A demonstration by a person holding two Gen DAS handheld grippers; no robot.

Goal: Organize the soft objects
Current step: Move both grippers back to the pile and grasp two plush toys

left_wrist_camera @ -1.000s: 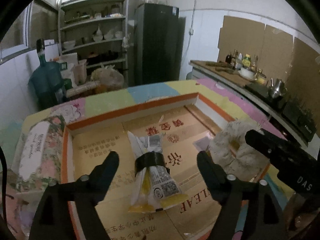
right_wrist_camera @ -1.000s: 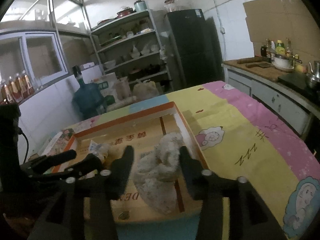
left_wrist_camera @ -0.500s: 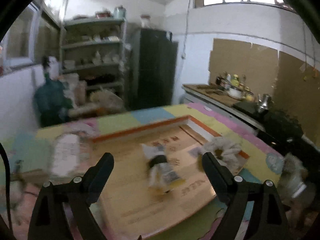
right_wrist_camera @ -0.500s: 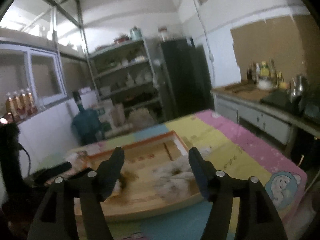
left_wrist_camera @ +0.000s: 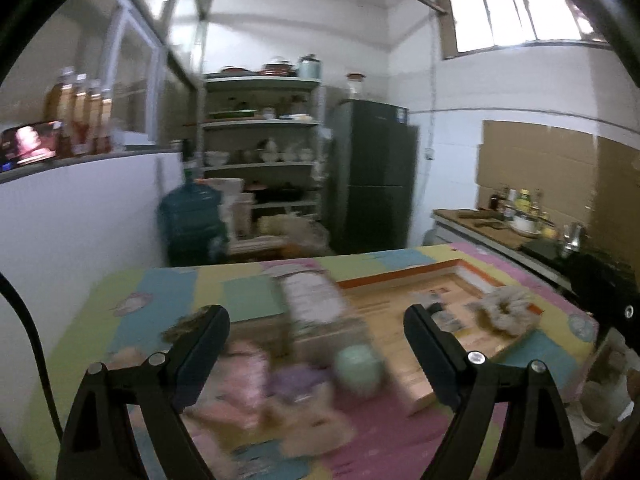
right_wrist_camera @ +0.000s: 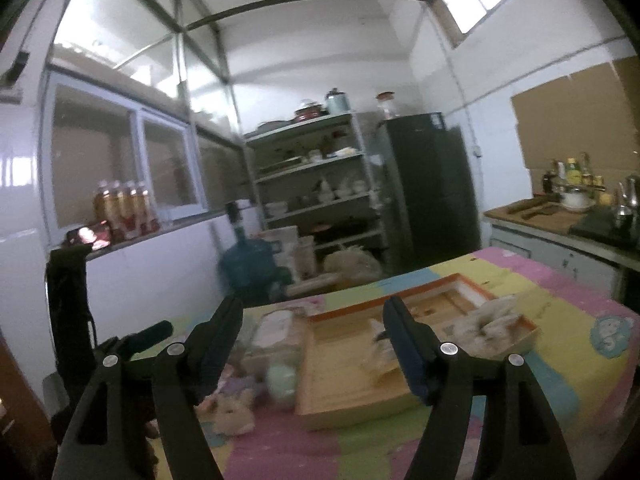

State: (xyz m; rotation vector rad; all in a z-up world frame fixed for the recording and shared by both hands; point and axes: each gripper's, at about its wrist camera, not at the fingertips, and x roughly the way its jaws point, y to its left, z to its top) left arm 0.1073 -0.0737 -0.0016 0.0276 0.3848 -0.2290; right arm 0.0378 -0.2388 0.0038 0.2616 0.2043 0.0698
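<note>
A shallow cardboard tray with an orange rim lies on the colourful mat. In it sit a fluffy beige scrunchie and a wrapped packet. Left of the tray lie blurred soft toys: a pale green ball, a pink one, a purple one and a beige plush. My left gripper is open and empty, held above the toys. My right gripper is open and empty, held high over the table.
A floral tissue box stands left of the tray. Behind the table are a water jug, a shelf rack and a dark fridge. A counter with bottles runs along the right.
Both grippers have pulled up and back from the tray, leaving the packet and scrunchie in it. The left view has swung left over the soft toys.
</note>
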